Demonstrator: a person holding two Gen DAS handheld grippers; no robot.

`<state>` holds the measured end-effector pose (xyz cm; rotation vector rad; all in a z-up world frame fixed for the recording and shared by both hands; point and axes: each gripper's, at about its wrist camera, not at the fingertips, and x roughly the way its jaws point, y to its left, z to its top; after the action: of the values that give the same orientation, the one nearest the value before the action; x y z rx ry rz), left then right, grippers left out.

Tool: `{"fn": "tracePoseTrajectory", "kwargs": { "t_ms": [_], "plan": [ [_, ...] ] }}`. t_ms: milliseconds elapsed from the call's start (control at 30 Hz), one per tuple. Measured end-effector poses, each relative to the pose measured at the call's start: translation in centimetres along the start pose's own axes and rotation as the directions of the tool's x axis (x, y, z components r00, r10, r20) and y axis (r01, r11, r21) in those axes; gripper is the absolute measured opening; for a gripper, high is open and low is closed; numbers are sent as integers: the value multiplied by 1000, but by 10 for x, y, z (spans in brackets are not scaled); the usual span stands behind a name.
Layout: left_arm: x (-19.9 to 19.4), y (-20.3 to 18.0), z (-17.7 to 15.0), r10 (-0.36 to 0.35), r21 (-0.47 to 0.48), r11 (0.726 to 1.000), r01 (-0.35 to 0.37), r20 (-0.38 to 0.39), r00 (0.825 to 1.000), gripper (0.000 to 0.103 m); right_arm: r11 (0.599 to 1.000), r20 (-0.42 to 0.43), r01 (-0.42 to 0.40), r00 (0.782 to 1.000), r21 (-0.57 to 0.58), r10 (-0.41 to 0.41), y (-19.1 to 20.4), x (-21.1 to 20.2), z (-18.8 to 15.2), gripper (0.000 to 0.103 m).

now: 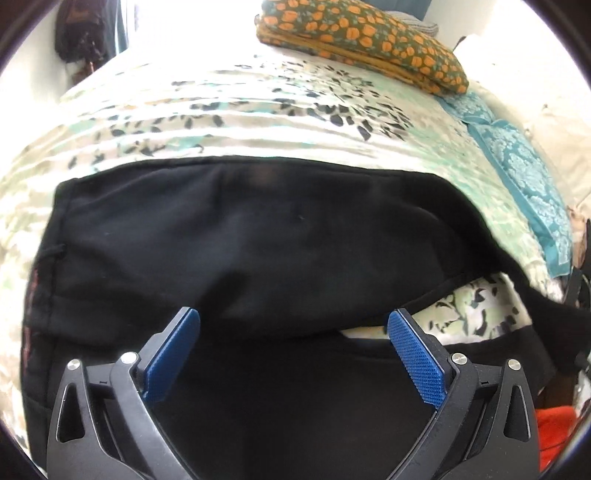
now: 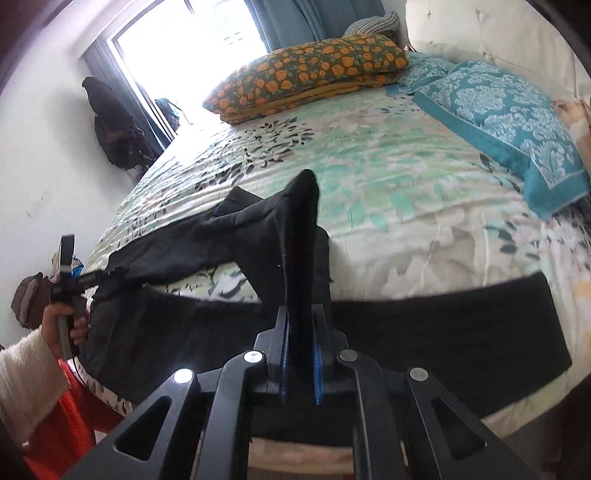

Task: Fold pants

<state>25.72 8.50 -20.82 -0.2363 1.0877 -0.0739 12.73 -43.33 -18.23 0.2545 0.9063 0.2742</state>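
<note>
Black pants [image 1: 236, 251] lie spread across the near part of the bed, one layer folded over another. My left gripper [image 1: 293, 325] is open, its blue pads [image 1: 415, 363] wide apart just above the black cloth, holding nothing. My right gripper [image 2: 301, 325] is shut on a fold of the black pants [image 2: 301, 236], which stands up out of the jaws and trails left across the bed. The left gripper also shows in the right wrist view [image 2: 92, 280] at the pants' far left end, held by a hand.
The bed has a floral sheet [image 2: 388, 166]. An orange-flowered pillow [image 2: 306, 74] and teal pillows [image 2: 498, 122] lie at the head. A white padded headboard [image 2: 480, 33] stands at the right. Something red [image 2: 66, 424] sits below the bed's left edge. A window [image 2: 184, 55] is at the back left.
</note>
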Motion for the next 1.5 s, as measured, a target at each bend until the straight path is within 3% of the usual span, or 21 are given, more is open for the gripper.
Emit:
{"fn": "tracePoseTrajectory", "kwargs": {
  "t_ms": [167,400,533,767,967,1133,1200,1267,1300,1367,1400,1500],
  "plan": [
    [32,-10,27,-119,-127,986,108,-85,989,102,995,-24,78,997,68,-76,-11,-3,-42,11],
    [72,-32,73,-234,-270,943,195,-124,964,102,974,33,115,992,194,-124,-36,-20,-42,11],
    [92,-46,96,-253,-323,924,204,-115,961,102,967,121,87,986,241,-118,-41,-41,-38,11],
    [124,-44,112,-236,-416,896,157,-146,961,102,964,220,54,969,259,-113,-45,-72,-40,11],
    [133,-33,117,-296,-484,854,193,-146,944,101,982,234,44,968,186,-88,-40,-89,-45,11],
    [127,-18,123,-293,-500,845,189,-138,946,100,987,226,61,970,146,-93,-39,-100,-51,11],
    [123,-12,125,-292,-496,847,190,-135,947,95,988,225,69,970,136,-98,-40,-104,-54,11],
    [123,-7,125,-281,-489,855,173,-157,947,63,989,226,72,969,131,-100,-41,-106,-55,11],
    [125,-6,124,-274,-483,861,160,-176,945,55,989,226,72,969,127,-99,-41,-106,-55,11],
    [128,-2,119,-261,-470,872,138,-206,943,21,990,233,76,967,117,-102,-39,-107,-55,11],
    [127,0,116,-248,-464,877,126,-213,945,10,990,235,77,966,117,-103,-39,-107,-55,11],
    [112,6,107,-264,-461,872,166,-155,952,3,989,233,100,965,108,-123,-39,-104,-47,11]
  ]
}}
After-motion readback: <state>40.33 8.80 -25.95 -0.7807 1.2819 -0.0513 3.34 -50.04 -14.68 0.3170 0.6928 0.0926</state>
